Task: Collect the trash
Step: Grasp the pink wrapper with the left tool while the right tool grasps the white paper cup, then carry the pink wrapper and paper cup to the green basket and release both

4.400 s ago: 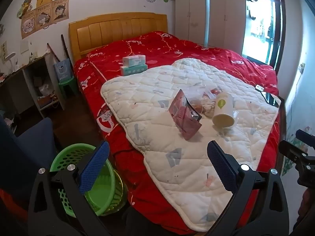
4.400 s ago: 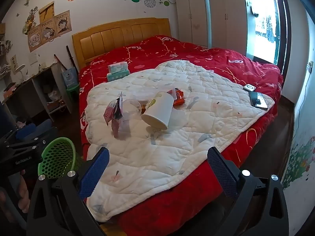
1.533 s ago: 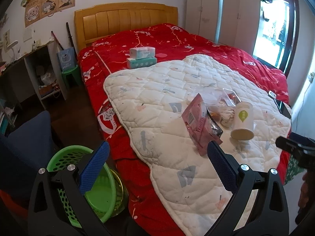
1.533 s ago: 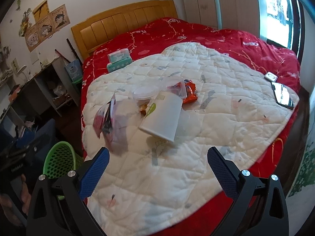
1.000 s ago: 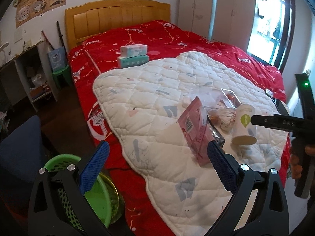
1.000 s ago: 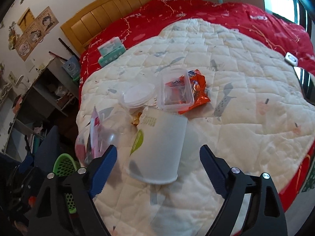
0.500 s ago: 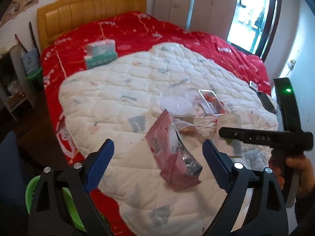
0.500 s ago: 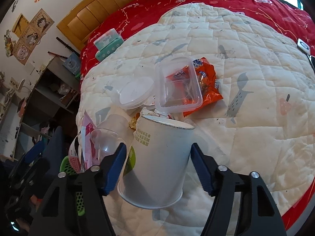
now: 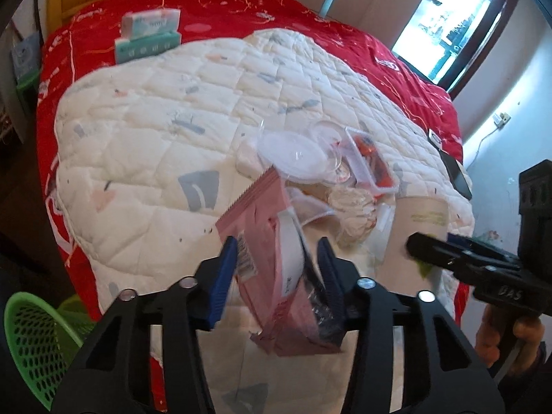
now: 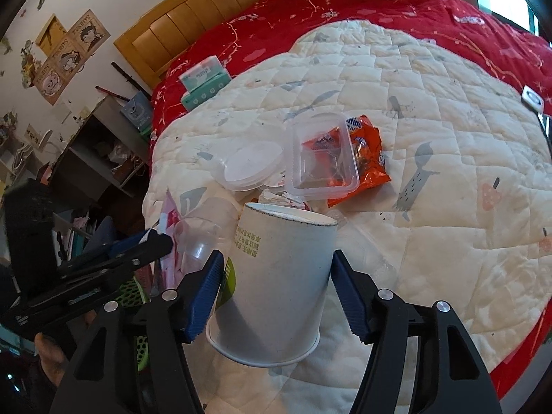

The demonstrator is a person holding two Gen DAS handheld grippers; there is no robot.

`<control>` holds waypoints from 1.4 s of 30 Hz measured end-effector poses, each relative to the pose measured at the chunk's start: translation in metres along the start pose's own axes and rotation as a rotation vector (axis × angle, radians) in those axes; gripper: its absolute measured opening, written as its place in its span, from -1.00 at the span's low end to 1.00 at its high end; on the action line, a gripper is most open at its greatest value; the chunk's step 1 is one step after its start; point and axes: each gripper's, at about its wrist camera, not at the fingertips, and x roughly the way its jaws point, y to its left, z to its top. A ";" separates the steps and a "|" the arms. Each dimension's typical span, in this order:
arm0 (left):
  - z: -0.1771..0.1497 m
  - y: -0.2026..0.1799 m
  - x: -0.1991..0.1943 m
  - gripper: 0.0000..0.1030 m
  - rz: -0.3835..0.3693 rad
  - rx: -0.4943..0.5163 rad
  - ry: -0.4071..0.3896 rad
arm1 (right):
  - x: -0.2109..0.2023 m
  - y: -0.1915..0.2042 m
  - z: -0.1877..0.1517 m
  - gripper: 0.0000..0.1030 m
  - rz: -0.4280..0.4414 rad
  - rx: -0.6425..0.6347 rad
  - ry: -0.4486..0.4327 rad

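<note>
Trash lies in a heap on the white quilt (image 10: 431, 79) spread over the red bed: a pink pouch (image 9: 272, 241) with a barcode label, an upside-down white paper cup (image 10: 276, 276) with green print too small to read, a clear tub (image 10: 322, 153) on an orange snack bag (image 10: 371, 153), round clear lids (image 10: 250, 165); "DAS" shows on the other tool's body in the left view; the quilt to the right of the heap is bare, and a green basket (image 9: 32, 338) sits past the bed edge; the left gripper (image 9: 277, 272), wide and well back a second ago, is closing around the pouch, pads just off it; the right gripper (image 10: 274, 291), spread earlier, now pinches the cup.
</note>
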 end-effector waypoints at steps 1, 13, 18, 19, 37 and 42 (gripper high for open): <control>-0.002 0.002 -0.001 -0.20 -0.009 -0.005 0.001 | -0.002 0.002 -0.001 0.19 -0.001 -0.007 -0.007; -0.025 0.026 -0.024 -0.84 -0.039 -0.047 -0.030 | -0.030 0.027 -0.020 0.19 0.002 -0.072 -0.072; -0.040 0.038 -0.050 -0.90 -0.069 -0.097 -0.090 | -0.041 0.042 -0.031 0.19 0.033 -0.093 -0.088; -0.044 0.041 -0.055 -0.90 -0.076 -0.109 -0.100 | -0.042 0.046 -0.033 0.19 0.035 -0.101 -0.091; -0.143 0.139 -0.171 -0.91 0.140 -0.276 -0.236 | -0.017 0.167 -0.071 0.19 0.205 -0.292 -0.022; -0.167 0.175 -0.166 -0.90 0.204 -0.336 -0.178 | 0.002 0.202 -0.081 0.19 0.247 -0.335 0.016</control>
